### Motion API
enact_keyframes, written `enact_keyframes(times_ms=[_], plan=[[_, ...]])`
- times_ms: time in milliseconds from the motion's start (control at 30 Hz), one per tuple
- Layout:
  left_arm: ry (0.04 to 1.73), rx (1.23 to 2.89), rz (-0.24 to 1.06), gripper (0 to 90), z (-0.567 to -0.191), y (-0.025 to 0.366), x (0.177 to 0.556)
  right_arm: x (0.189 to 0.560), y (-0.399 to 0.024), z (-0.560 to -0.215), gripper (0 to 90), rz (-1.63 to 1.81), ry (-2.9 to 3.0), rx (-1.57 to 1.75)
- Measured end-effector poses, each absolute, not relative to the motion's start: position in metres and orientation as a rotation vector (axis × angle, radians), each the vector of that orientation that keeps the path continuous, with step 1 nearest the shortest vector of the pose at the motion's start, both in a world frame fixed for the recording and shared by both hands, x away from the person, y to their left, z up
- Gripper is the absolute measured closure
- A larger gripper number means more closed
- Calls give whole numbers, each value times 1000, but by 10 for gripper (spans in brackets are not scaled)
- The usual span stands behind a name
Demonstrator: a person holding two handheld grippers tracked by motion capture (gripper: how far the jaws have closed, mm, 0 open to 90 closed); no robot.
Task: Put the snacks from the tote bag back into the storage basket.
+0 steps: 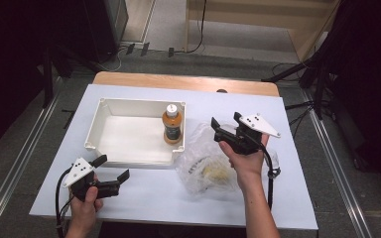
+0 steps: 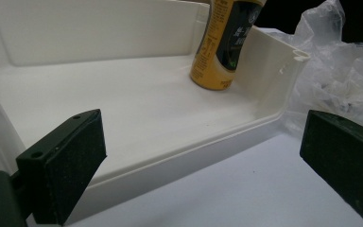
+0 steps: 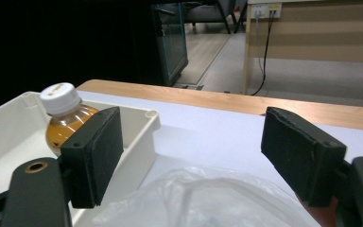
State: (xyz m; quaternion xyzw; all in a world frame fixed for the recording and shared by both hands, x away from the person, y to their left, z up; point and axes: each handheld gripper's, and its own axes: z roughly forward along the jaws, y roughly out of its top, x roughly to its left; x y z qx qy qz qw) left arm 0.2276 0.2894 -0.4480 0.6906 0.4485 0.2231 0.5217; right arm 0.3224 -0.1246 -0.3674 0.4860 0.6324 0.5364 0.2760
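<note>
On the white-covered worktop [image 1: 144, 183], with a strip of pale wood along its far edge: a shallow white plastic rectangular tray [image 1: 110, 106], open-topped, with rounded corner posts. Inside that tray, upright in the far right corner and touching or nearly touching the right wall: a small bottle of amber-orange liquid with a white screw cap and a dark label [image 1: 172, 124]. Just right of the tray, against its near right corner: a crumpled clear plastic bag [image 1: 203, 163], something pale yellow and some dark print inside, too blurred to tell what.

Near the front left edge of the worktop: the left tongs [image 1: 114, 167], gripped in the left hand [image 1: 87, 203], jaws spread wide and holding nothing, aimed at the tray's near wall, just short of it. Seen along the left tongs [image 2: 194, 156]: the tray's low near wall [image 2: 179, 161] between the two black pads, the bottle [image 2: 224, 42] standing beyond at the far corner, the bag [image 2: 340, 61] off to the right.

Above the bag: the right tongs [image 1: 225, 120], raised in the right hand [image 1: 245, 158], jaws likewise released and empty, pointed toward the far side of the worktop. Seen along the right tongs [image 3: 189, 151]: the bottle [image 3: 64, 113] partly behind the left pad, the tray corner [image 3: 146, 125], the bag [image 3: 203, 198] directly below.
</note>
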Motion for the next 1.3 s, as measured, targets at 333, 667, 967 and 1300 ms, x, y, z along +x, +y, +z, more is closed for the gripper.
enact_keyframes(times_ms=[333, 667, 967, 1300], plan=[[1078, 1651, 543, 14, -448, 291, 228, 313, -150, -382, 218, 1421, 1679, 1333], [1063, 1686, 565, 14, -450, 287, 228, 303, -174, -398, 215, 1422, 1657, 1362], [1053, 1690, 572, 14, -449, 286, 228, 293, -194, -411, 192, 1410, 1654, 1360], [1050, 1703, 580, 14, -447, 288, 228, 276, -222, -423, 170, 1416, 1628, 1363]])
